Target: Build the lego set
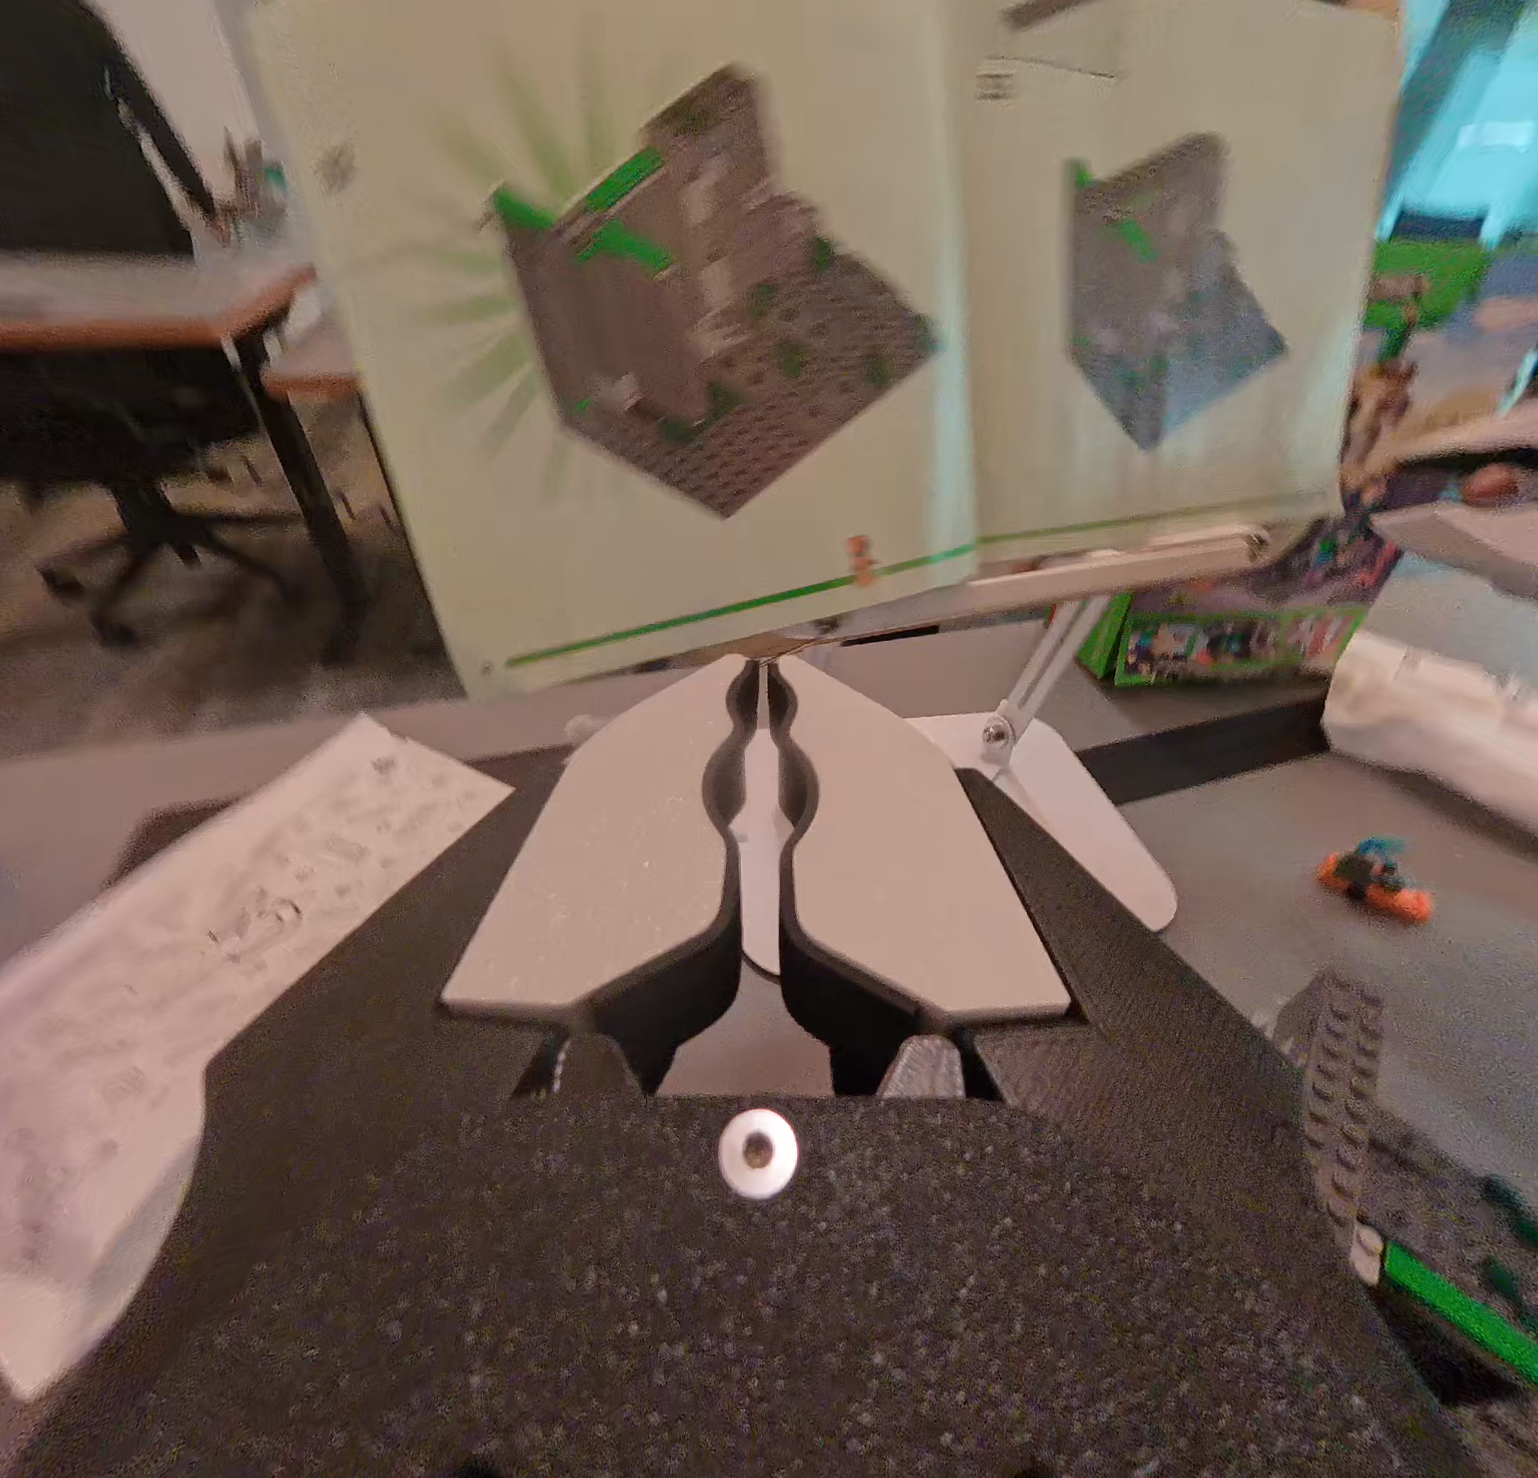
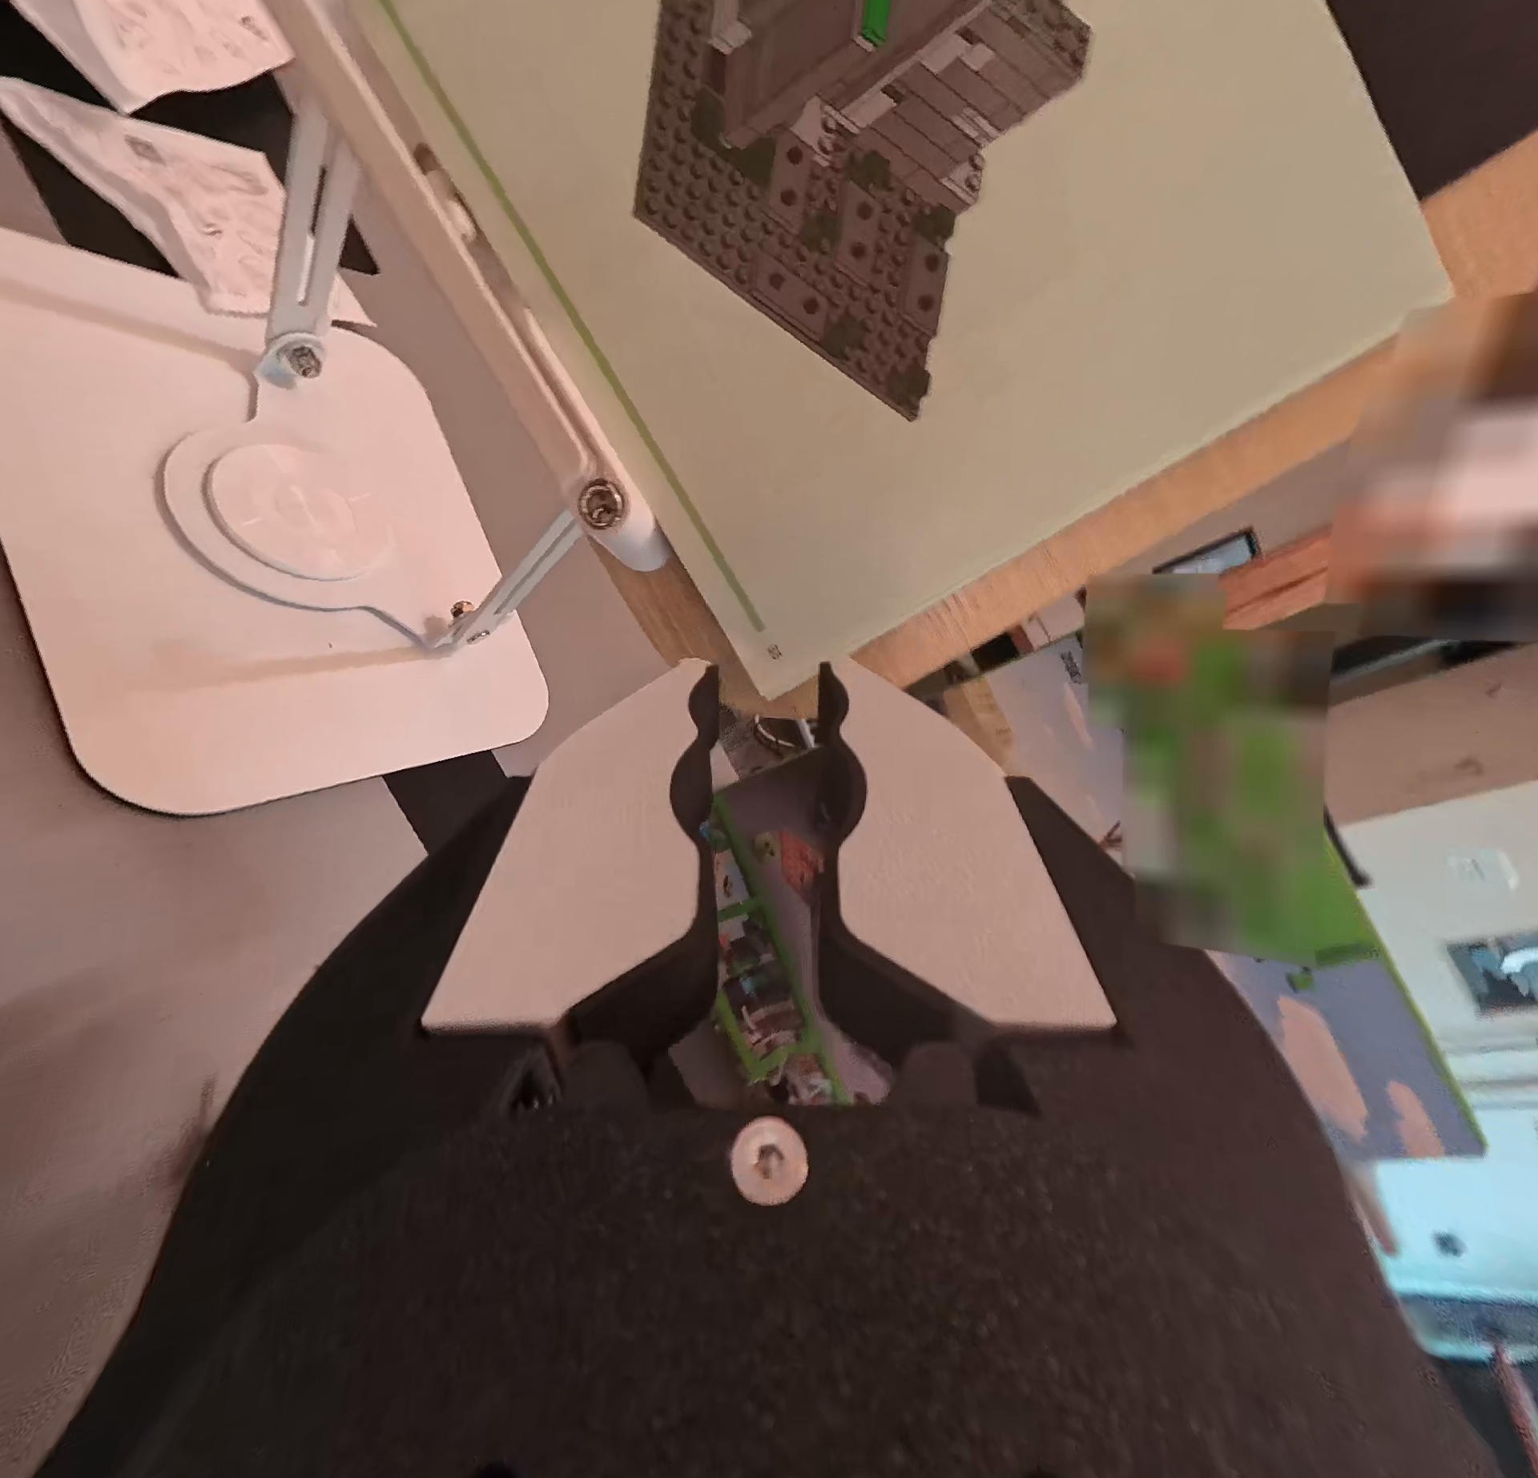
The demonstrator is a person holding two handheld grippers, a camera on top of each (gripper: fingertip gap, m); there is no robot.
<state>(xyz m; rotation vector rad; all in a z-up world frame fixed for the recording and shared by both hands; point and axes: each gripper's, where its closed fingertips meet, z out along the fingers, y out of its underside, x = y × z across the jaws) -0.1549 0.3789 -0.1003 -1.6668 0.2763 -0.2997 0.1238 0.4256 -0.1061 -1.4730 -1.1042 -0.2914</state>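
one instruction booklet, one stand, two plastic bags

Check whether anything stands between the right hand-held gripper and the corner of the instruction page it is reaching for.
Nothing visible does. The right hand-held gripper is open, its tips flanking the bottom corner of the instruction booklet on the white stand. The left hand-held gripper is shut on the booklet's lower edge, elsewhere on the page.

A white metal book stand with thin hinged arms sits on the grey desk. Behind, a brown-topped side table with black legs stands on the floor beside a black swivel chair.
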